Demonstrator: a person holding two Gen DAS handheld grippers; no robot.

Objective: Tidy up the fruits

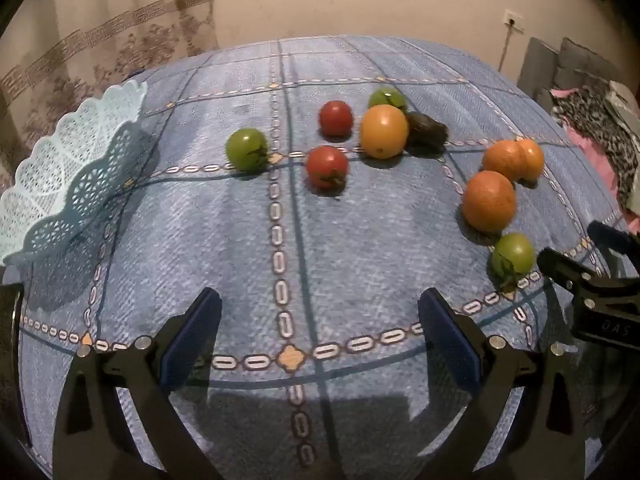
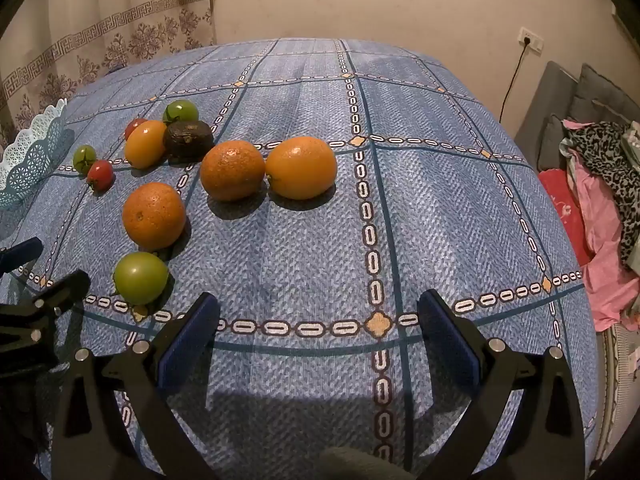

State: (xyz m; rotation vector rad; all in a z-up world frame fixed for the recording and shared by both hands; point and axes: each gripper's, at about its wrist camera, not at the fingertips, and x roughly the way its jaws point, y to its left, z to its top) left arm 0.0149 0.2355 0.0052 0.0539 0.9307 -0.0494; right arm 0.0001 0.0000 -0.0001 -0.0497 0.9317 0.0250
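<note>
Bare tablecloth (image 2: 440, 220) lies right of the oranges (image 2: 232, 170); fruit crowds toward the basket (image 1: 60, 168).

Fruits loose on cloth: three oranges (image 2: 232, 169) at 11 o'clock, nearest green tomato (image 2: 141, 277) at 9, dark fruit (image 2: 189, 139), possibly avocado; pale blue basket (image 2: 28, 158) empty, 10 o'clock.

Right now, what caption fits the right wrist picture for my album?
Open right gripper over a blue tablecloth, oranges and a green tomato ahead.
</note>
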